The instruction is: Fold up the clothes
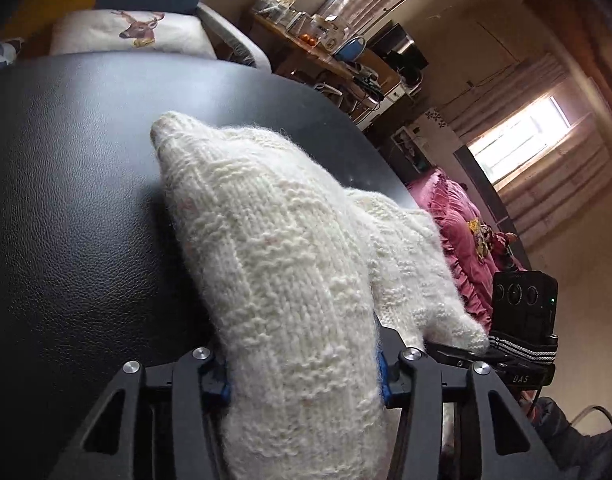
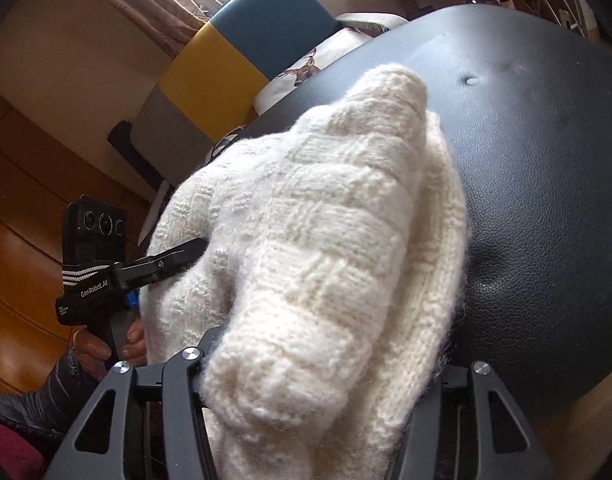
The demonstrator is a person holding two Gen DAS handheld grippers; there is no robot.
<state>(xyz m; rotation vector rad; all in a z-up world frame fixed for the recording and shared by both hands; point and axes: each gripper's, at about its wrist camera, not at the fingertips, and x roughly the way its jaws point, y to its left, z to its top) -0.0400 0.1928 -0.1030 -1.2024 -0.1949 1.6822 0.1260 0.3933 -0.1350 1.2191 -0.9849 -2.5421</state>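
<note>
Cream sweater: fuzzy, chunky hand-knit with basket-weave blocks, bunched in thick rolls on the black table, whose surface is grained leatherette. Left gripper: matte black jaws with blue pads, closed onto a thick fold of the knit. Right gripper: knit heaped between and over its jaws; grip appears clamped on a rolled edge, fingertips hidden. A hand holds the left gripper's handle. Behind the table, a deer-print cushion.
</note>
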